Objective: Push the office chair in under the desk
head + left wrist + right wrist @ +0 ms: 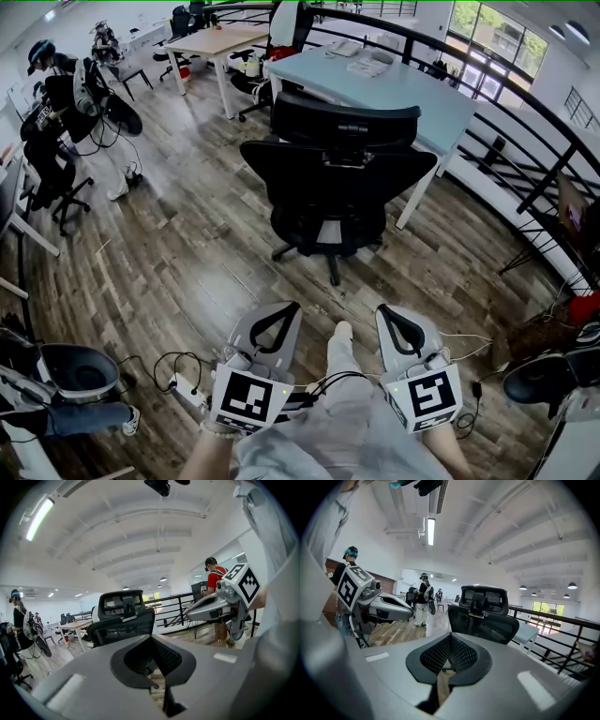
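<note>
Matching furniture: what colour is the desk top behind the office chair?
Pale blue desk top, best in the head view.

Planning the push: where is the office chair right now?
Head view, centre: the office chair stands on the wood floor before the light-blue desk, backrest toward the camera.

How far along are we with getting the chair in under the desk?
Done: nothing. The chair stands out on the floor, its back toward you and its seat not under the desk.
In hand: nothing. The left gripper and right gripper are shut, empty and well short of the chair.
Left: bring both up to the backrest and push the chair in.
</note>
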A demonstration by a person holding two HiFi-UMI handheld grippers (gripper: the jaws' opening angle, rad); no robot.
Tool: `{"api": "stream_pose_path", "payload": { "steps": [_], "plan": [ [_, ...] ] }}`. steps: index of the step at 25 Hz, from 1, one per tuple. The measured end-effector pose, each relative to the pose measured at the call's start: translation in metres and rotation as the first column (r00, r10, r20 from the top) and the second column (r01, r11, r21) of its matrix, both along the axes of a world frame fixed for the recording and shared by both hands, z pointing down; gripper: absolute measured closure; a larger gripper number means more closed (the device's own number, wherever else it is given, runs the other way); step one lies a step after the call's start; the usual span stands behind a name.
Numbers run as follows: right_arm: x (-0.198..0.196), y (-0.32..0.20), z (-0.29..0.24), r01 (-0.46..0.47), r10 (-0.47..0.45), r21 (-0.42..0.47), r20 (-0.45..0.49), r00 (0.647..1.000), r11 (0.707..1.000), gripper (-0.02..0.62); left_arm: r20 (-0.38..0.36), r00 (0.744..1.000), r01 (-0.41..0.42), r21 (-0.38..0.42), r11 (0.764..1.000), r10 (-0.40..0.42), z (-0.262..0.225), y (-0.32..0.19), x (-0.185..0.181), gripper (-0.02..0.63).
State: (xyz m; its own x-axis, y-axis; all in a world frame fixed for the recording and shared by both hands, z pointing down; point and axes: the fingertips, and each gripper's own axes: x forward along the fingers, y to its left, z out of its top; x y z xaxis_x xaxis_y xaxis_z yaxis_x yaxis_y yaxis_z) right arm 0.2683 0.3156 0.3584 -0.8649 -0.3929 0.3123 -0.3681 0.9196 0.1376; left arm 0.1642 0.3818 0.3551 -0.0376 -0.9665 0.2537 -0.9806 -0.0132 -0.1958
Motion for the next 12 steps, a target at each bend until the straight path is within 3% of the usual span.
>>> {"api": "stream_pose_path", "payload": {
  "steps": [12],
  "plan": [
    [-0.018, -0.073, 0.007, -0.011, 0.011, 0.004, 0.017, 1.0, 1.0, 0.588, 0.0, 0.999, 0.046, -0.03, 0.998, -0.046, 0.01, -0.053, -0.031, 0.603]
  ]
}}
